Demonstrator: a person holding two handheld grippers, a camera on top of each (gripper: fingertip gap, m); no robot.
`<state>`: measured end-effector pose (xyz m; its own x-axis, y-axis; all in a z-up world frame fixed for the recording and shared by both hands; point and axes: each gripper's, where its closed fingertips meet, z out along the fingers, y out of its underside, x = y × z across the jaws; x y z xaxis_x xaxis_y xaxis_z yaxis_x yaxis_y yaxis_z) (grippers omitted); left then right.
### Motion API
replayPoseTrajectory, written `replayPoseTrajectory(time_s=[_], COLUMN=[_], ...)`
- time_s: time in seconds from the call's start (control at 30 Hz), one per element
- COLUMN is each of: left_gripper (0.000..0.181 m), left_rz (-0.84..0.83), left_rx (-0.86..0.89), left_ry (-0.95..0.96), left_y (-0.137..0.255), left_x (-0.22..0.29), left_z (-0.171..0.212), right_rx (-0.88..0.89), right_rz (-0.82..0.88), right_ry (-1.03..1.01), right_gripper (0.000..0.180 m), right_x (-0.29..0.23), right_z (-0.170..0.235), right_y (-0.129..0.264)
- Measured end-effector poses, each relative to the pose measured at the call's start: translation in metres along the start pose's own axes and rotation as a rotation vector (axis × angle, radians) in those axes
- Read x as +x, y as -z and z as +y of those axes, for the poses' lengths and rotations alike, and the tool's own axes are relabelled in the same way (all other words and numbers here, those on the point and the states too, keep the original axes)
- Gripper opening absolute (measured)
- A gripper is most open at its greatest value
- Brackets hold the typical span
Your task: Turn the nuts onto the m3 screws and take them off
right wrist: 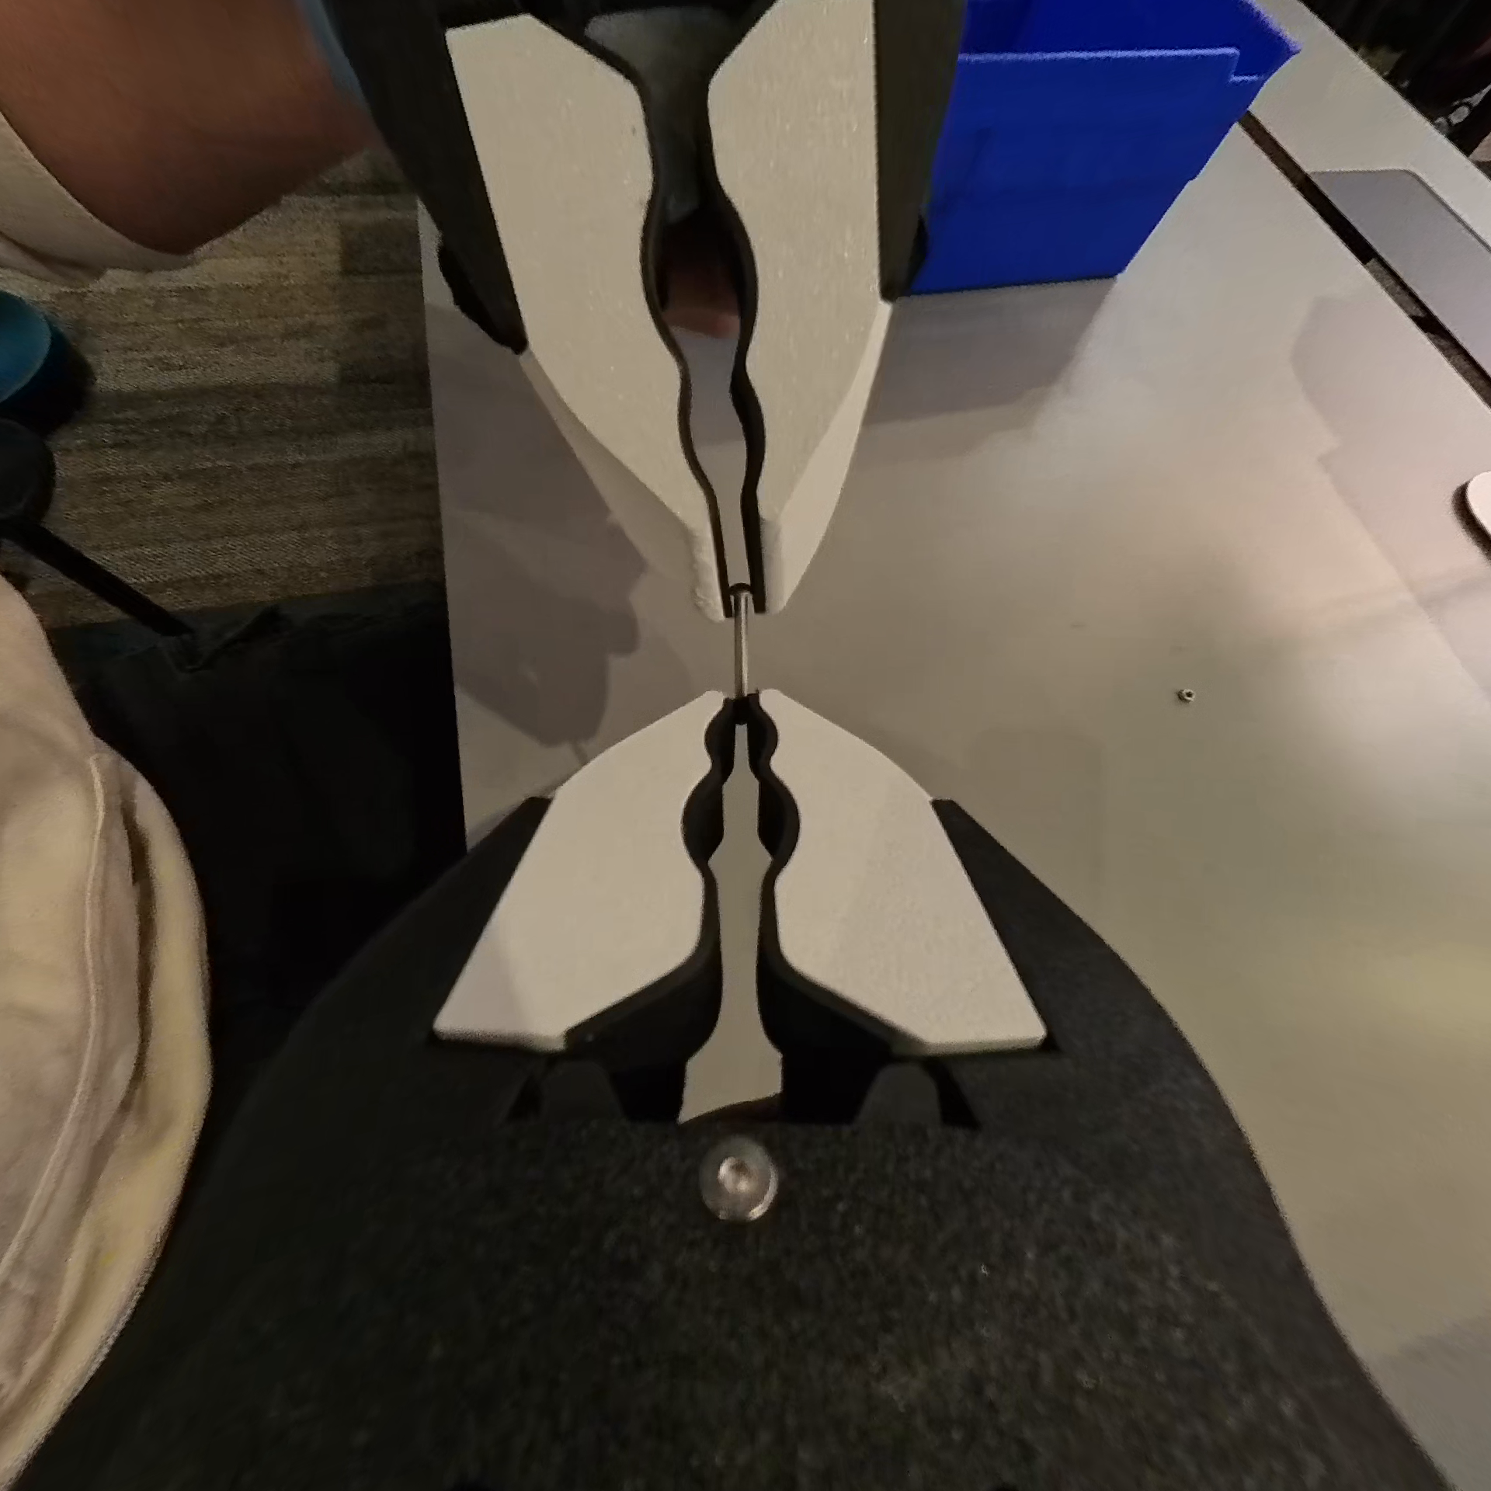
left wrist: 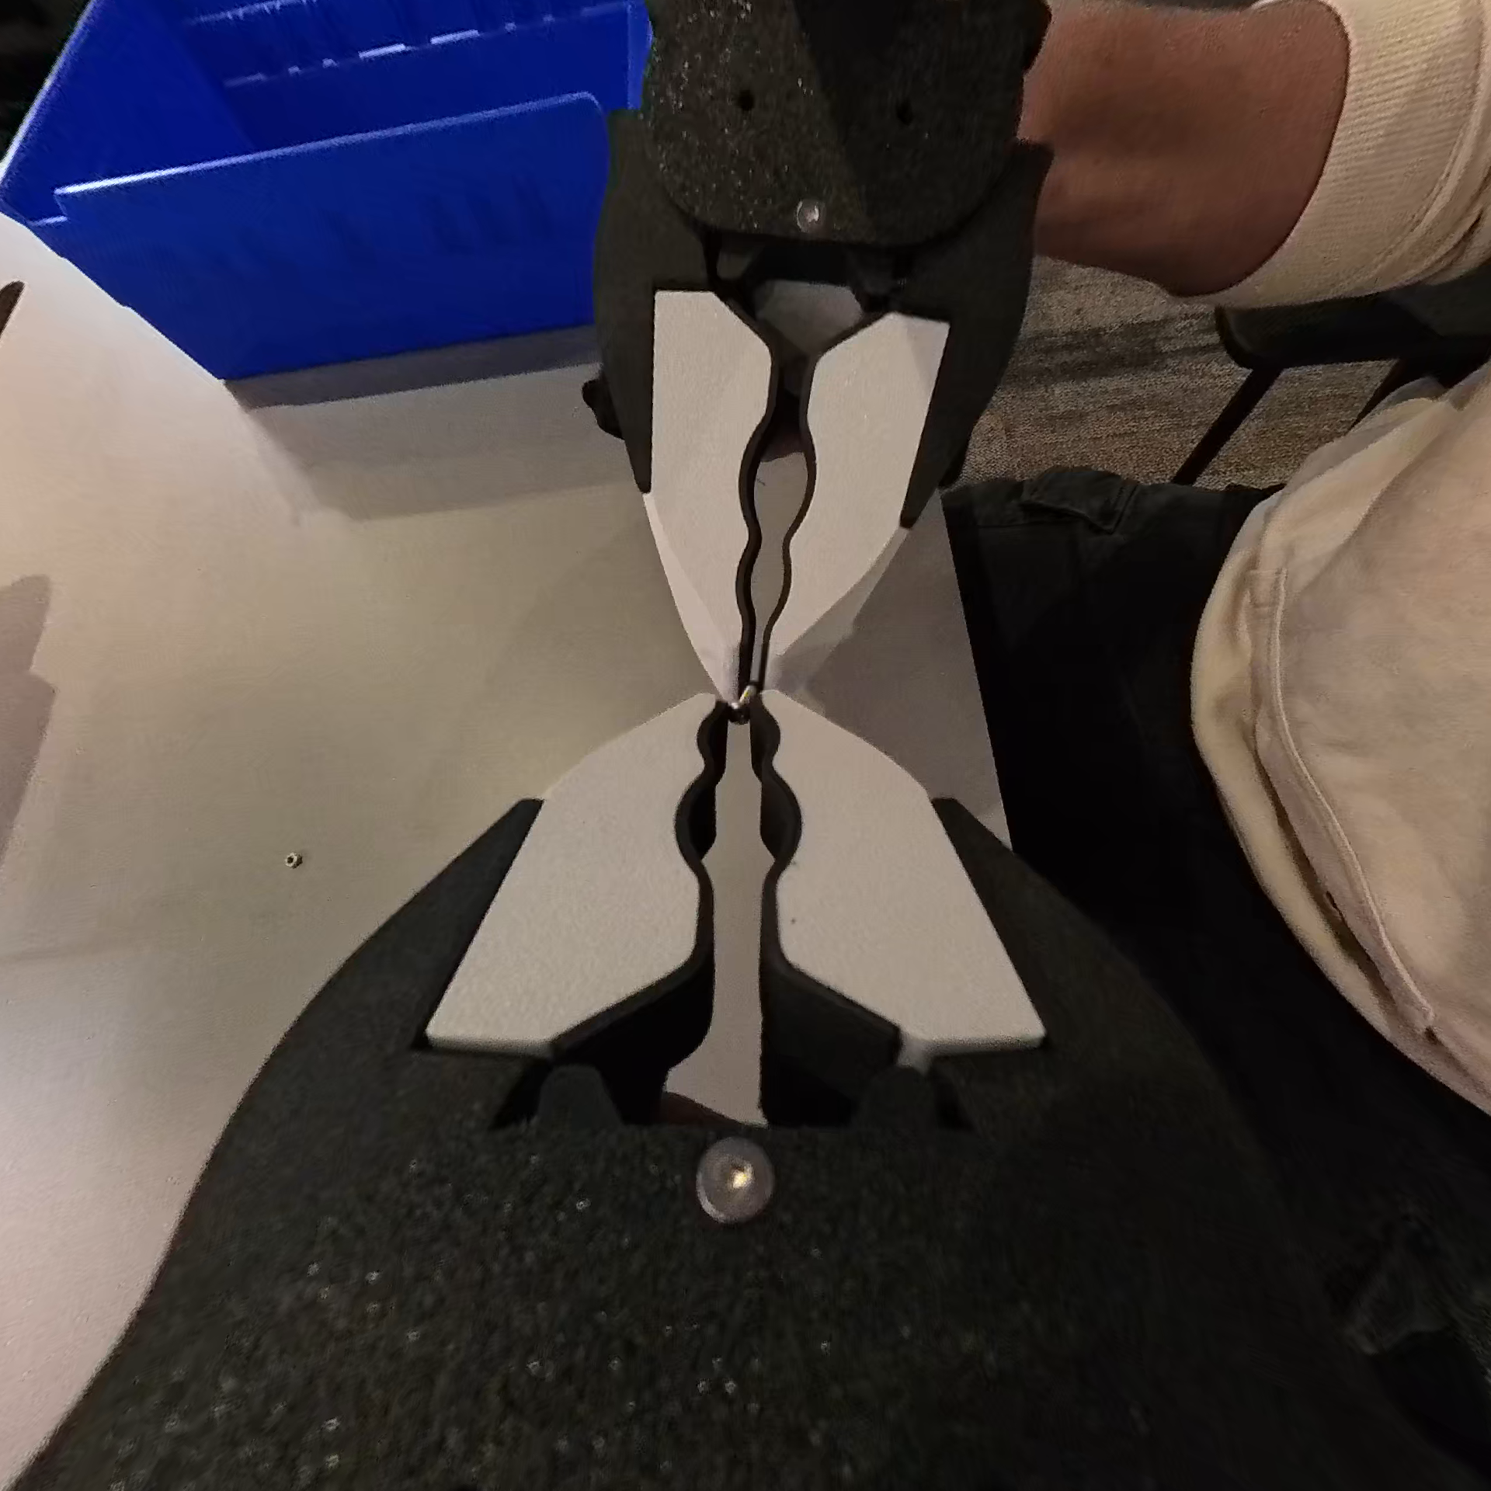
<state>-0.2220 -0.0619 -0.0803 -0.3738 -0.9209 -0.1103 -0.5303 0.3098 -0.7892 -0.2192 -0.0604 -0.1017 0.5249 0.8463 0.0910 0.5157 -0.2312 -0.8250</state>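
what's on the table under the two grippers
Only bare white table with their shadows; one loose nut lies off to the side. The gripper bodies hide the surface directly beneath.

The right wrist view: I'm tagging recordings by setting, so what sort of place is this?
Probably an office or lab workbench: a pale table bearing a blue parts bin, a loose nut, grey carpet below.
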Motion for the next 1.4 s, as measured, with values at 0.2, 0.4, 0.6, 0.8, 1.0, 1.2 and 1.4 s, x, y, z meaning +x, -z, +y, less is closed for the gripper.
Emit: replayPoseTrajectory(time_s=[0.2,0.4,0.6,0.8,1.0,1.2,1.4], left_gripper=[0.005,0.005,0.005,0.005,0.005,0.004,0.004], left_rz=[-0.020,-0.026,-0.060,-0.069,-0.075,-0.148,-0.418], left_rx=[0.052,0.120,0.199,0.323,0.358,0.418,0.518], left_ry=[0.031,0.077,0.102,0.160,0.186,0.279,0.447], left_y=[0.006,0.003,-0.001,0.006,0.006,0.010,0.020], left_x=[-0.001,0.005,0.006,0.005,0.006,-0.007,-0.039], left_z=[0.000,0.006,0.005,0.000,0.003,0.014,0.040], right_rx=[0.116,0.241,0.333,0.401,0.430,0.395,0.155], right_rz=[-0.030,-0.110,-0.145,-0.155,-0.165,-0.026,0.291], right_ry=[-0.044,-0.093,-0.139,-0.161,-0.175,-0.235,-0.411], right_gripper=[0.003,0.003,0.003,0.002,0.003,0.018,0.020], right_x=[0.000,-0.005,-0.005,-0.004,-0.006,0.019,0.061], right_z=[-0.012,-0.026,-0.037,-0.047,-0.050,-0.024,0.049], right_y=[0.010,0.017,0.015,0.015,0.009,0.020,0.030])
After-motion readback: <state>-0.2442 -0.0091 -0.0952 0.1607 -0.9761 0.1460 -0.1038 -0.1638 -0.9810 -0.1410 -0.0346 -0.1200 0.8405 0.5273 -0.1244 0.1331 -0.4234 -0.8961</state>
